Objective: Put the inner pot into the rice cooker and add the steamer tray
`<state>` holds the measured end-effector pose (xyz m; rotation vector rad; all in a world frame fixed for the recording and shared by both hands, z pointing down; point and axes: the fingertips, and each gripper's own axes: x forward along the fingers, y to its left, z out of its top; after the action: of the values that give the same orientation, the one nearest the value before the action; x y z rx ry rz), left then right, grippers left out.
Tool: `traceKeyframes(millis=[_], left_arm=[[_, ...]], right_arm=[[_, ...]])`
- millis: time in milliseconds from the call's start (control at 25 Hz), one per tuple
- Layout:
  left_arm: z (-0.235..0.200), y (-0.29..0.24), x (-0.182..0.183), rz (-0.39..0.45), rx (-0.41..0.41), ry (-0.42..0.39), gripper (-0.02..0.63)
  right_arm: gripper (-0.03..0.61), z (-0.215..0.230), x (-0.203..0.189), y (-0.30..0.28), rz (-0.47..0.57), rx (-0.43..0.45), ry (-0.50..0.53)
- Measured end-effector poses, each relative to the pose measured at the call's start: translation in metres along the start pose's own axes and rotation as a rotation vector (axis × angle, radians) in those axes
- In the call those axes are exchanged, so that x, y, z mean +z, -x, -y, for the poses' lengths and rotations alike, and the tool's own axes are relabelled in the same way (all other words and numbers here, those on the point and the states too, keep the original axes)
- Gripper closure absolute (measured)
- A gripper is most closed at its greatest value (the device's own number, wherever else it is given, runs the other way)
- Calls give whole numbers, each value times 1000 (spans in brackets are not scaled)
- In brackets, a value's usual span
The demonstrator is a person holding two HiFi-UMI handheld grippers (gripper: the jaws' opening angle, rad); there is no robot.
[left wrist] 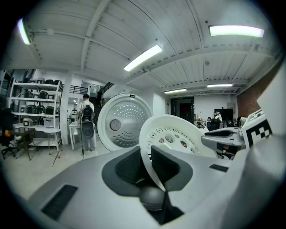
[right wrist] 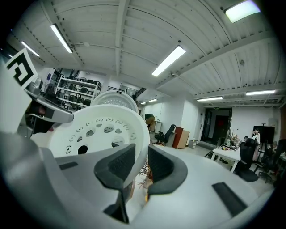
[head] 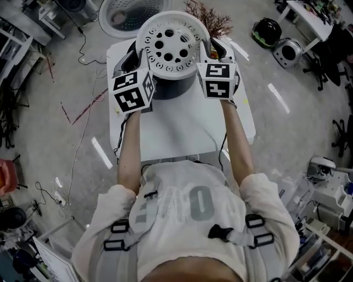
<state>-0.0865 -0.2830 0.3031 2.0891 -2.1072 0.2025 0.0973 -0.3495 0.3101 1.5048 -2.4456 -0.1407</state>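
Over rice cooker (head: pixel 171 89), left claw (left wrist: pixel 147 154) and right claw (right wrist: pixel 142 159) pinch steamer tray (head: pixel 175 46) edges.

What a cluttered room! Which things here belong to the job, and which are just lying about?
Job:
- steamer tray, its rim pinched by the left gripper and the right gripper
- rice cooker beneath it, lid open
- table

Lying about:
- dried twigs
- spare cooker on the floor
- shelving
- office chair
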Motion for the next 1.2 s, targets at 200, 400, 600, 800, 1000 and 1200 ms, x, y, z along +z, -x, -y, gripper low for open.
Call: traceKeyframes(millis=[200,400,600,800,1000,1200], left_arm=[[-33,-19,0,-27,18,-16,527],[-57,-34,-15,-79,21,-3,528],[-68,-44,-35,-126,15,16,526],[-68,-53,-49,-155,7,17,526],[-73,-53,-58,-186,5,17,526],[-77,-58,-66,-214,15,-11,526]], right_arm=[[477,-24,-2,-35,-49,19,-9],[475,-43,-12,-57,-107,41,-3],[474,-54,-25,-69,-154,51,17],[472,-55,-39,-75,-182,51,17],[472,-62,-48,-78,-201,61,18],[469,-66,-52,-83,-221,67,35]])
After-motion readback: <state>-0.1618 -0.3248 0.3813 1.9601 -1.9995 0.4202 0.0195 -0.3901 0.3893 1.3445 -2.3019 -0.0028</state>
